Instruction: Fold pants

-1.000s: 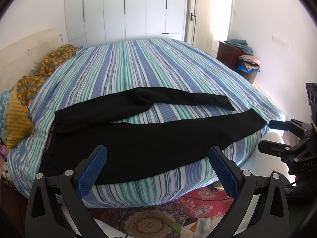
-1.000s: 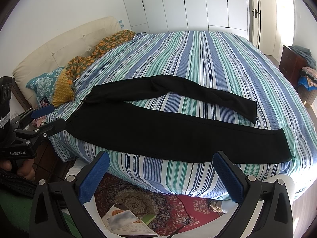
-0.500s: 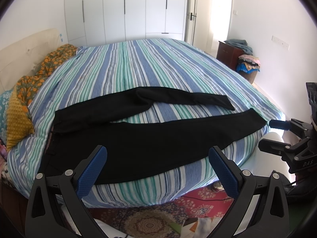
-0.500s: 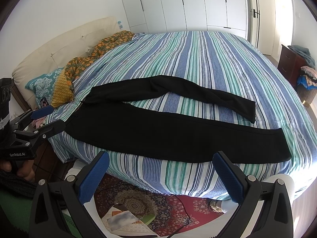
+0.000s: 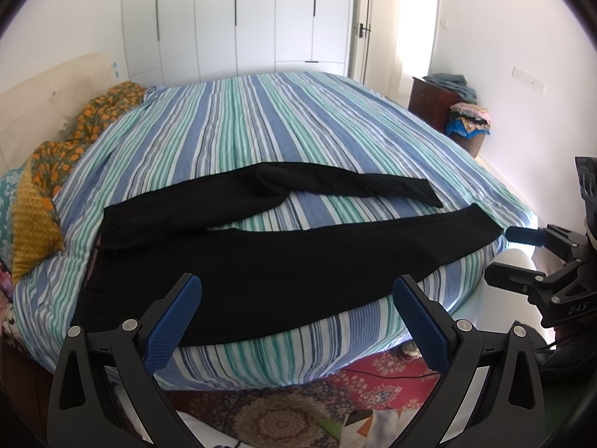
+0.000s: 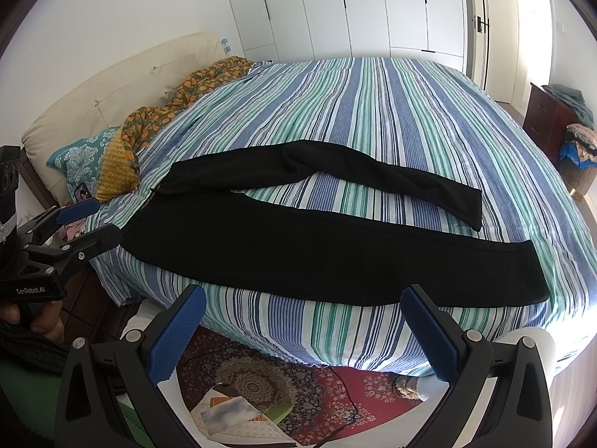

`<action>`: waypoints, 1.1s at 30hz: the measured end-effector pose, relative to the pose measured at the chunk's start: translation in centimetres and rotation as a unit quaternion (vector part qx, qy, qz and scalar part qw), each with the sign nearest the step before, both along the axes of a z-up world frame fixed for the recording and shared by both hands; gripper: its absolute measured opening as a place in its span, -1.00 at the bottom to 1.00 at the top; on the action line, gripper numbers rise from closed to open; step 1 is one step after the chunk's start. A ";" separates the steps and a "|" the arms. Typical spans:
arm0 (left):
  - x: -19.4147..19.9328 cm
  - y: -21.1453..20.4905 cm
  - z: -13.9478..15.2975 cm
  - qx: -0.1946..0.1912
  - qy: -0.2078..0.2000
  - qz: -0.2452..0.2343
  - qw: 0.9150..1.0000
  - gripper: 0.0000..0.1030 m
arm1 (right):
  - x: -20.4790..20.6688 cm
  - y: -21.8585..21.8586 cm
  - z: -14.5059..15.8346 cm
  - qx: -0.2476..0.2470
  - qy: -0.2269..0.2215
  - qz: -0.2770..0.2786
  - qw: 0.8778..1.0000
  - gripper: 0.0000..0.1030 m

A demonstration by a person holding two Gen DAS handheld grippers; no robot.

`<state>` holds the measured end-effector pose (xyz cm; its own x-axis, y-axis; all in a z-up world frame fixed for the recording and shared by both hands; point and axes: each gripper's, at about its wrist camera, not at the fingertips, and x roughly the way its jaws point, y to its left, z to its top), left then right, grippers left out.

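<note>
Black pants (image 5: 261, 261) lie spread flat on the striped bed (image 5: 261, 130), waist at the left, the two legs running right and splayed apart. They show the same way in the right wrist view (image 6: 317, 246). My left gripper (image 5: 298, 321) is open and empty, held off the bed's near edge in front of the waist end. My right gripper (image 6: 302, 332) is open and empty, off the near edge in front of the near leg. Each gripper also shows in the other's view, the right one (image 5: 522, 257) near the leg hems, the left one (image 6: 86, 220) near the waist.
Pillows and an orange patterned blanket (image 6: 179, 108) lie at the headboard end. A patterned rug (image 6: 283, 377) with papers (image 6: 238, 418) lies on the floor below the bed. A dark cabinet (image 5: 433, 100) and a pile of clothes (image 5: 466, 119) stand at the right wall. White wardrobes (image 5: 261, 18) stand behind.
</note>
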<state>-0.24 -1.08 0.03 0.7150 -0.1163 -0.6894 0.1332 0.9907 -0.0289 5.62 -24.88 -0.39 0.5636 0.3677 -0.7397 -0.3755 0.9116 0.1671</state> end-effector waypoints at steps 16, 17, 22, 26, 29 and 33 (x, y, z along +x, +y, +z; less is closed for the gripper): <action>0.9 0.8 -1.1 0.009 -0.001 0.023 1.000 0.99 | 1.1 0.8 -0.7 0.000 -0.019 0.014 1.000 1.00; 1.0 0.7 -1.1 0.011 -0.001 0.022 1.000 0.99 | 1.2 0.7 -0.7 0.006 -0.023 0.012 1.000 1.00; 1.6 -0.2 -1.3 0.026 -0.002 0.013 1.000 0.99 | 2.1 -0.8 0.1 0.059 -0.084 -0.004 0.995 1.00; 2.1 -0.2 -1.6 0.026 0.005 0.012 1.000 0.99 | 4.8 -0.8 -2.4 0.055 -0.075 0.015 0.996 1.00; 2.6 0.0 -1.7 0.027 0.007 0.018 0.999 0.99 | 7.0 0.4 -5.9 -0.014 0.007 0.009 1.000 1.00; 3.8 0.0 -2.4 0.026 0.028 0.026 0.999 0.99 | 6.5 0.8 -6.5 0.015 -0.005 -0.005 1.000 1.00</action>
